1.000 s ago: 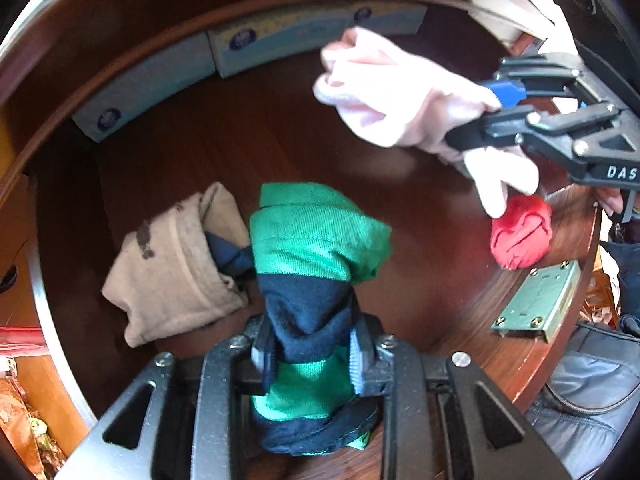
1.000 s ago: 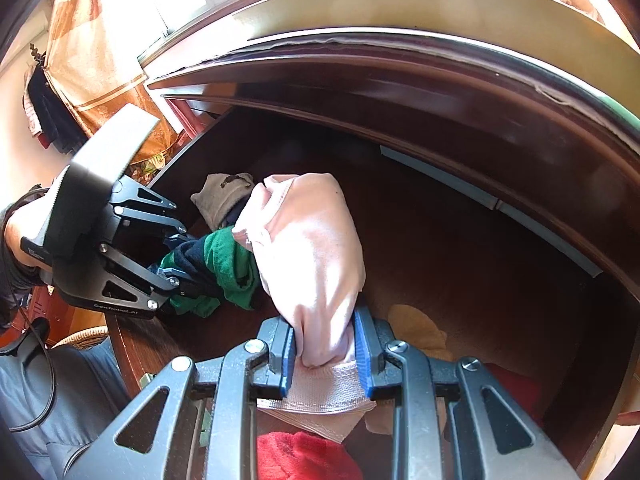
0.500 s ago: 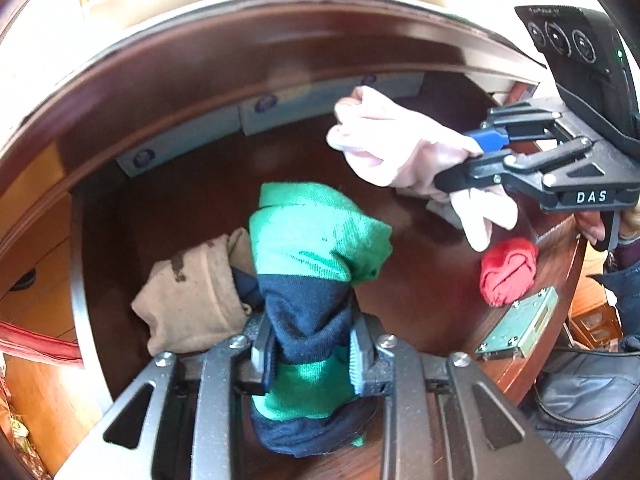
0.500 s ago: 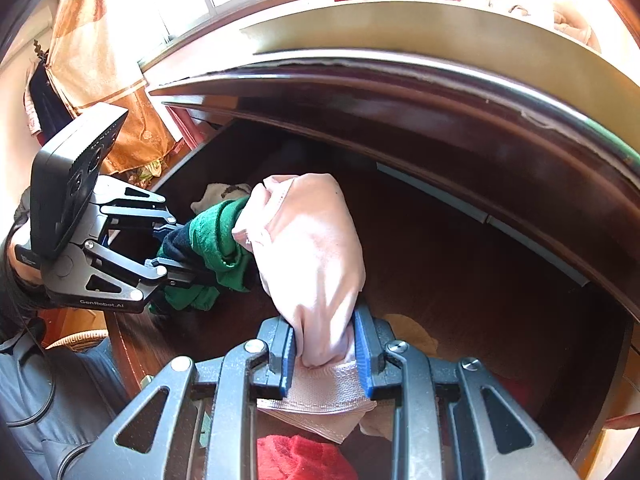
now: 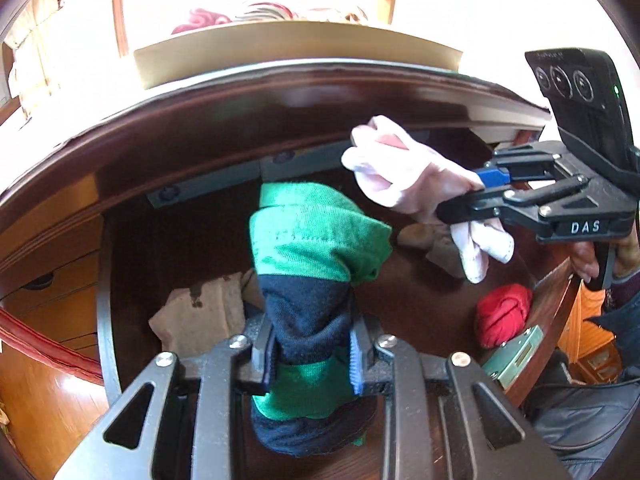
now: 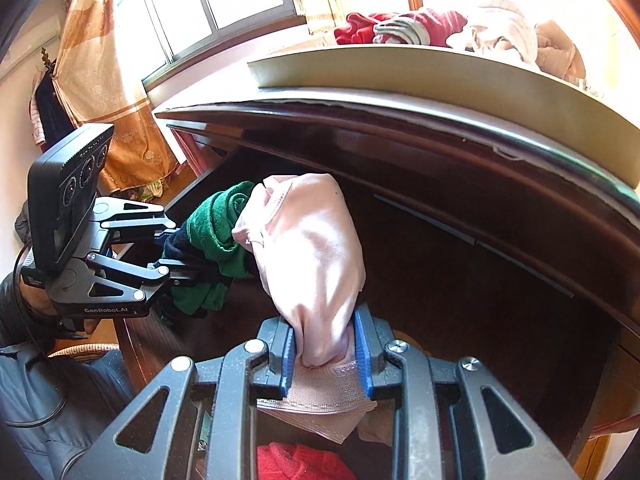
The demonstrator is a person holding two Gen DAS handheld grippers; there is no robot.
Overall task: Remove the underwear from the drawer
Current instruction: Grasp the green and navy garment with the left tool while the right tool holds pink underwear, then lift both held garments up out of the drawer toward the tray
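Observation:
My left gripper [image 5: 312, 354] is shut on a green and navy underwear [image 5: 316, 240], held up above the dark wooden drawer [image 5: 168, 248]. From the right wrist view the same green underwear [image 6: 216, 236] sticks out of the left gripper [image 6: 180, 268] at left. My right gripper [image 6: 325, 354] is shut on a pale pink underwear [image 6: 312, 252], which bulges above its blue pads. The left wrist view shows that pink underwear [image 5: 404, 176] hanging from the right gripper [image 5: 468, 192] over the drawer's right half.
Inside the drawer lie a beige garment [image 5: 200, 316] at left, a red bundle [image 5: 504, 312] at right and another tan piece [image 5: 436, 244] behind. A metal lock plate [image 5: 516, 356] sits on the drawer's front edge. More clothes [image 6: 440, 28] are piled on the cabinet top [image 6: 440, 80].
Both grippers have lifted with their garments still held. The left one rose and tilted more, so the cabinet top and window now show above the drawer.

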